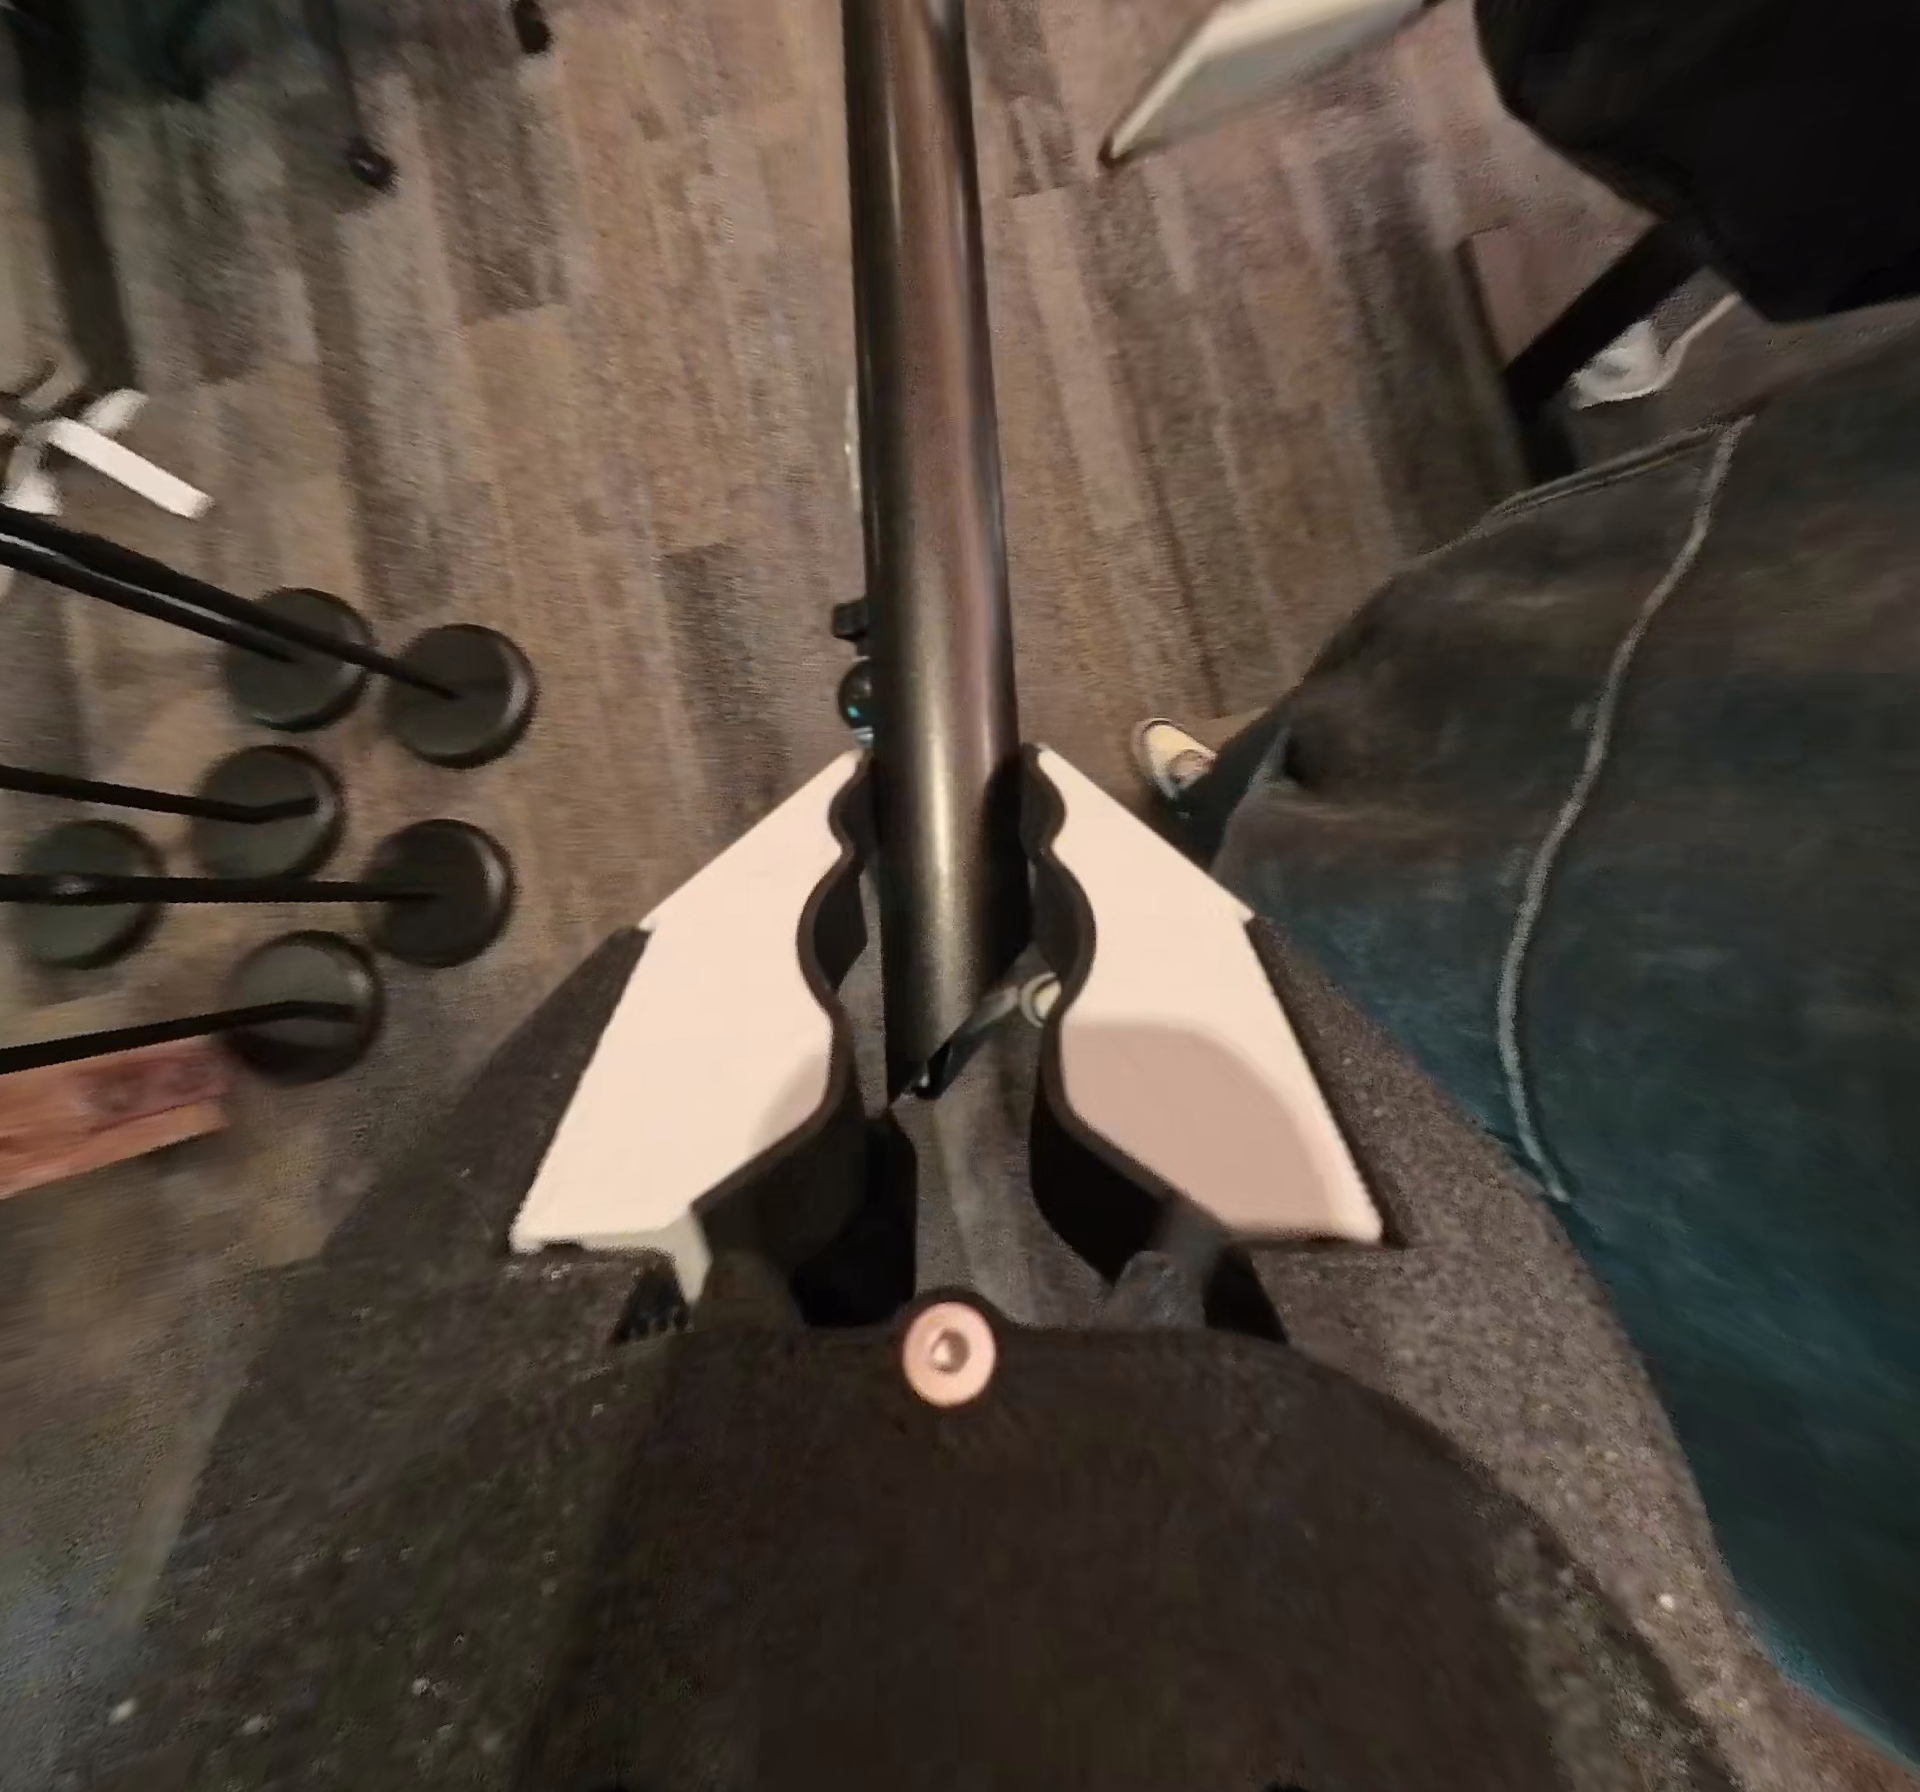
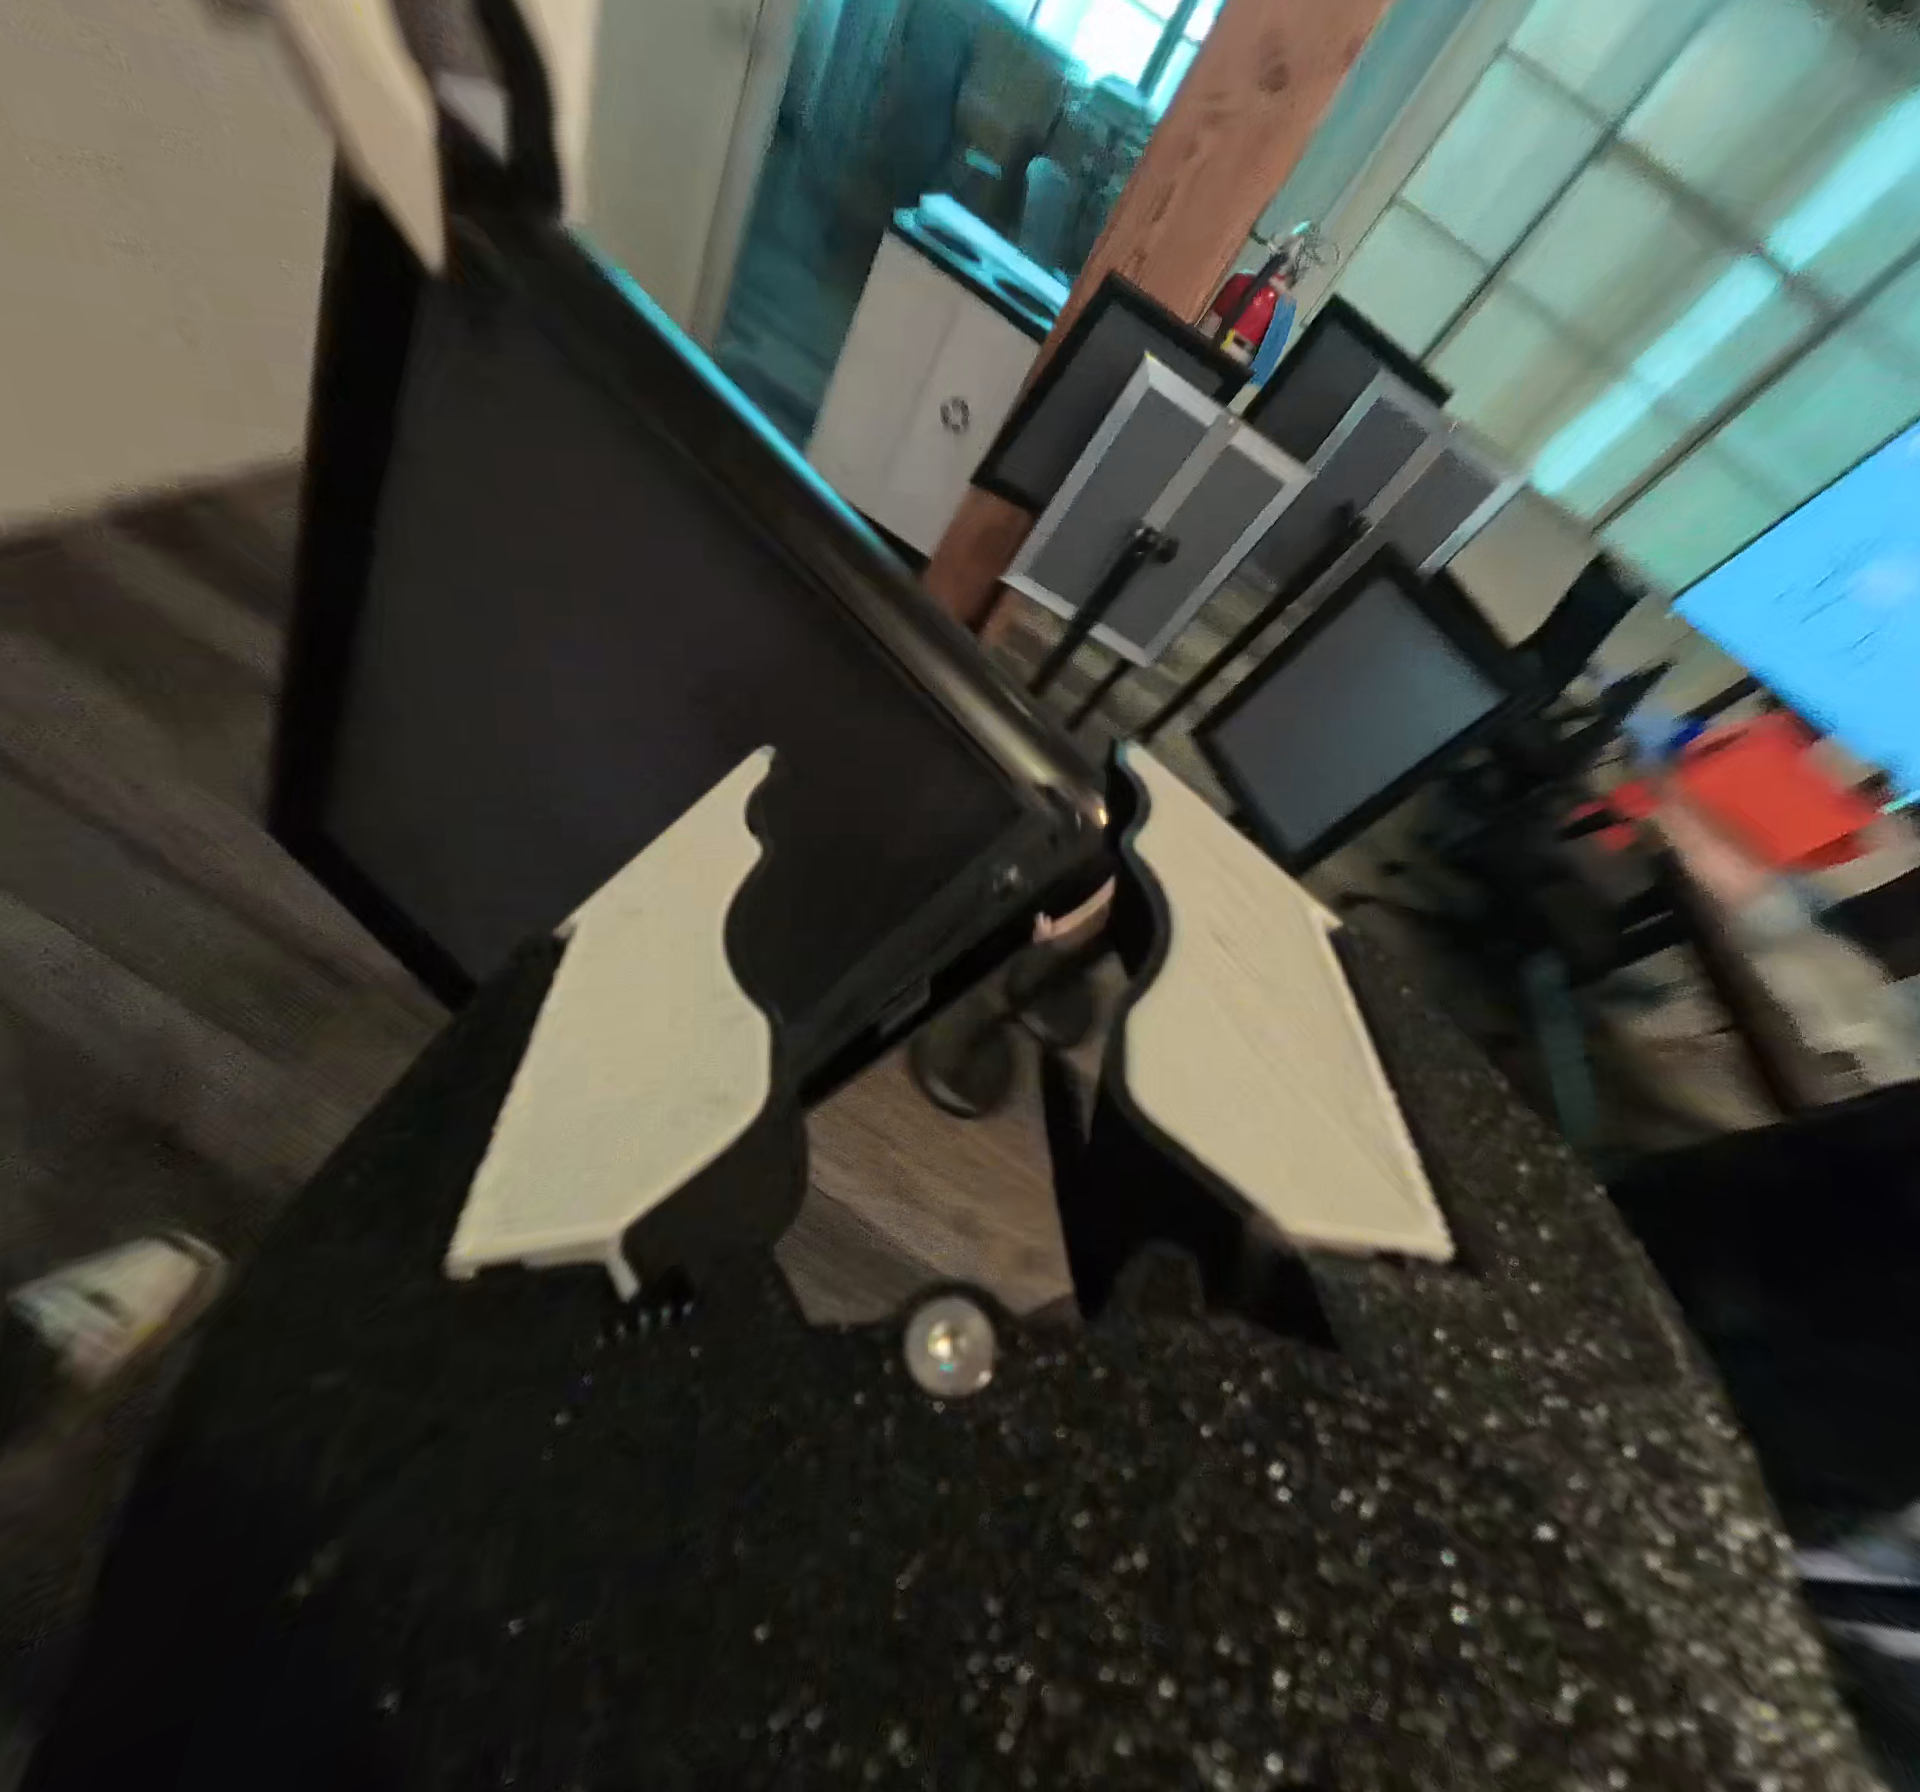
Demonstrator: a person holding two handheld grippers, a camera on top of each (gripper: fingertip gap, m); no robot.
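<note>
The left gripper [image 1: 940, 921] clamps the dark frame edge [image 1: 920, 495] running up the frame's centre; round stand bases [image 1: 457, 693] sit at left. The right gripper [image 2: 940, 911], jaws apart, straddles the black-framed sign panel [image 2: 644, 620]'s corner; whether it touches is unclear.

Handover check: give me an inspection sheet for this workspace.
Surface: patterned grey carpet; no table seen.
Job's things: black framed sign panel, seen edge-on from the left wrist view.
Clutter: round black stand bases; more framed signs on stands.
Grippers: left gripper straddles the panel's top edge; right gripper sits open around its corner.
Cables: nothing seen.
Surroundings: wooden column, white cabinet, dark upholstered seat.
</note>
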